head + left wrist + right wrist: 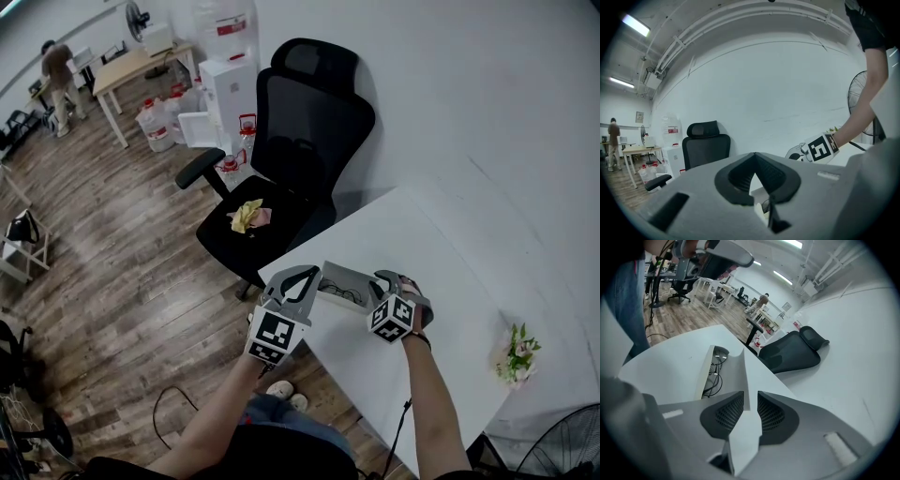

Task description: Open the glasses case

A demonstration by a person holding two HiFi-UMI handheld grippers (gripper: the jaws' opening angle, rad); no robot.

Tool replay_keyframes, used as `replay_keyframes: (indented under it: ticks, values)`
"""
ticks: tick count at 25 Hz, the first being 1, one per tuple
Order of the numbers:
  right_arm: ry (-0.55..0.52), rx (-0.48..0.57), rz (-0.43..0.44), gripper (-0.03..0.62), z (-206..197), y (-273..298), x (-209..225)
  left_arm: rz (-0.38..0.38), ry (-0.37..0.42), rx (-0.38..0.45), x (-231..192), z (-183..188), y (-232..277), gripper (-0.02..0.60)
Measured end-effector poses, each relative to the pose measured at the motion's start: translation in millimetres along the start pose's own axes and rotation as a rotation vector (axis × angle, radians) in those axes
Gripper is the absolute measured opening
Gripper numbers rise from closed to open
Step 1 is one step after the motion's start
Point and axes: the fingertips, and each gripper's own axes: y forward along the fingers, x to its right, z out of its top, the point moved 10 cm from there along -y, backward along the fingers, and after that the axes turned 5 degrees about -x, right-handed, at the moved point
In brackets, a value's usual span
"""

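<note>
Right gripper view showed the right gripper (750, 399) with its two jaws apart. The thin white lid (743, 366) of the glasses case (723, 369) stood up between the dark pads (726, 413). The pads were not squeezing it, and a small gap showed on one side. The case was open, and a pair of dark glasses (712, 376) lay inside it.

The left gripper (754, 157) had its jaws clamped on the other end of the case. Its pads met at the tips, and a white bit of the case showed between them lower down.

From the head view, the case sat on the white table (403, 230), close to the table's corner, with one gripper at each end. Both grippers were held by a person's hands.

A black chair (300, 141) stood just beside that corner, and a yellow cloth (247, 216) lay on its seat. Some small flowers (517, 354) were at the far side of the table, well apart from the case. The floor (112, 272) was brown wood. Far off, a person (58, 70) stood by a desk.
</note>
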Motion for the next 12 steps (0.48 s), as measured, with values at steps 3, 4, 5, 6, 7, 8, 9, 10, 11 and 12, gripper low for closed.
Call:
replay_keyframes:
  ticks: [3,4,5,6,7,8,9,10,11,12]
  values:
    - [0.159,0.065,-0.06,0.084,-3.8,-19.9,5.5,-0.01,0.0,0.009,3.3,2.4,2.2,0.008]
    - [0.229,0.095,-0.083,0.084,-5.6,-27.7,6.8,-0.016,0.0,0.012,4.8,3.2,3.3,0.008]
    - [0.3,0.13,-0.107,0.077,-7.1,-35.9,7.5,-0.021,0.0,0.016,6.3,4.0,4.2,0.008]
    - [0.37,0.168,-0.131,0.072,-8.6,-44.3,7.6,-0.027,0.001,0.018,8.0,4.9,5.1,0.008]
    - [0.441,0.208,-0.156,0.07,-10.0,-53.3,7.0,-0.034,0.003,0.021,10.0,5.9,5.9,0.008]
    - [0.509,0.249,-0.181,0.067,-11.6,-62.9,5.8,-0.042,0.005,0.024,12.3,7.2,6.7,0.008]
    - [0.57,0.286,-0.208,0.06,-12.9,-73.1,4.4,-0.051,0.006,0.028,14.9,8.7,7.4,0.008]
    - [0.624,0.318,-0.235,0.058,-14.0,-83.8,2.8,-0.061,0.008,0.032,17.7,10.5,7.9,0.008]
    - [0.67,0.348,-0.262,0.055,-14.9,-94.4,0.7,-0.07,0.01,0.036,20.4,12.1,8.0,0.008]
    - [0.713,0.374,-0.289,0.05,-16.0,-104.4,-1.6,-0.079,0.012,0.04,23.1,13.7,8.0,0.008]
